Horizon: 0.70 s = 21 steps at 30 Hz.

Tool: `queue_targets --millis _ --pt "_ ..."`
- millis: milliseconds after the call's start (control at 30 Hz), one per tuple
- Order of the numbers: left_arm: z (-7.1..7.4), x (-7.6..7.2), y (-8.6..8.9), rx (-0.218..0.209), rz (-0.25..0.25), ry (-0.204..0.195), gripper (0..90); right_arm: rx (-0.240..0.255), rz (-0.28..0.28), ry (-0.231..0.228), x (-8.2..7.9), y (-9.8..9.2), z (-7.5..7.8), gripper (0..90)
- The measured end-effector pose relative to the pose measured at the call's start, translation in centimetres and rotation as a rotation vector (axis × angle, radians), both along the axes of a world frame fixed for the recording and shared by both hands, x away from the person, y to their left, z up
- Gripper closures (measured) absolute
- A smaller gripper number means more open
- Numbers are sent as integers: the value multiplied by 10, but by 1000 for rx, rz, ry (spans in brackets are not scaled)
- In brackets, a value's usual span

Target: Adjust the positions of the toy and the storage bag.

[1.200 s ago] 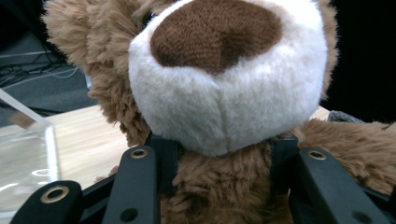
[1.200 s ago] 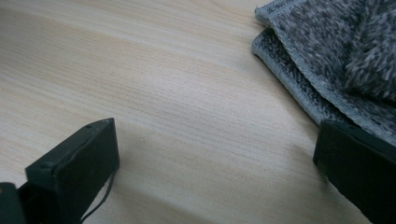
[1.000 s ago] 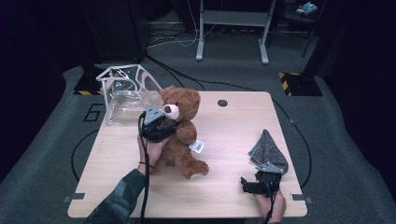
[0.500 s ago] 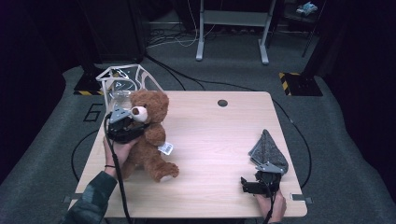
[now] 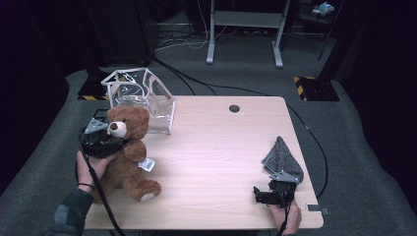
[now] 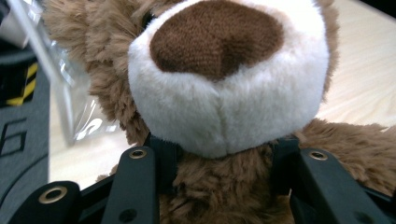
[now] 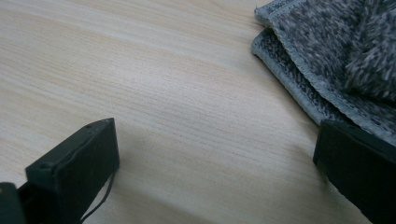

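We have the right gripper (image 5: 268, 192) resting on the tabletop (image 5: 216, 147) near edge, fingers spread with nothing between, grey cloth (image 5: 282, 157) just beyond. Left gripper (image 5: 105, 140) fingers clamp the teddy bear (image 5: 129, 162) at the neck, near the left edge. Clear box (image 5: 142, 98) behind.

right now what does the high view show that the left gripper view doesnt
High view alone: the whole table, the grey cloth near its right edge, the right gripper resting open beside that cloth, and the teddy bear's legs with a white tag.

Left gripper view alone: the bear's cream muzzle and brown nose up close, and the left gripper with its black jaws pressed into the fur under the chin.

Both: the teddy bear, the clear box behind it, and the pale wooden tabletop.
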<state>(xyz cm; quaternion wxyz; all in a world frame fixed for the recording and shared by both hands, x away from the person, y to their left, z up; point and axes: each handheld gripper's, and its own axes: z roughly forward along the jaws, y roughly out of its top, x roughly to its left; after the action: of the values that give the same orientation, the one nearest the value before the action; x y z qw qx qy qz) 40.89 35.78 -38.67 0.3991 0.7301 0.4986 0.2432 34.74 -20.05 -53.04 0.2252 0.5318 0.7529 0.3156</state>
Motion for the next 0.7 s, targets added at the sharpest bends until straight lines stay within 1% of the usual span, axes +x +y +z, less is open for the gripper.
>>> queue_targets --millis 33,67,100,133,167,200,233,267,300,333,367,400,433,467,500,533,567,600,633,667,700 --pt "-3 0 4 8 1 24 574 0 0 0 0 0 0 0" --pt "-7 0 7 5 9 32 573 0 0 0 0 0 0 0" --pt "-7 0 7 5 9 32 573 0 0 0 0 0 0 0" --pt "-14 0 12 14 10 71 571 0 0 0 0 0 0 0" --pt "-14 0 12 14 10 71 571 0 0 0 0 0 0 0" --pt "-22 2 16 23 15 101 570 0 0 0 0 0 0 0" --pt "-22 2 16 23 15 101 569 0 0 0 0 0 0 0" --pt "-29 5 23 6 26 122 569 0 0 0 0 0 0 0" --pt "-29 5 23 6 26 122 568 0 0 0 0 0 0 0" --pt "-34 8 28 0 36 146 567 0 0 0 0 0 0 0" --pt "-36 11 30 0 33 165 565 0 0 0 0 0 0 0" --pt "-39 15 31 -18 43 171 561 0 0 0 0 0 0 0" --pt "-39 15 31 -18 43 171 558 0 0 0 0 0 0 0" --pt "-43 20 34 13 18 214 551 0 0 0 0 0 0 0" --pt "-43 20 34 13 18 214 546 0 0 0 0 0 0 0" --pt "-46 23 33 -1 28 234 546 0 0 0 0 0 0 0" --pt "-52 28 34 11 27 262 536 0 0 0 0 0 0 0" --pt "-52 28 34 11 27 262 532 0 0 0 0 0 0 0" --pt "-56 31 35 -6 34 284 532 0 0 0 0 0 0 0" --pt "-62 36 37 0 29 323 525 0 0 0 0 0 0 0" --pt "-62 36 37 0 29 323 522 0 0 0 0 0 0 0"
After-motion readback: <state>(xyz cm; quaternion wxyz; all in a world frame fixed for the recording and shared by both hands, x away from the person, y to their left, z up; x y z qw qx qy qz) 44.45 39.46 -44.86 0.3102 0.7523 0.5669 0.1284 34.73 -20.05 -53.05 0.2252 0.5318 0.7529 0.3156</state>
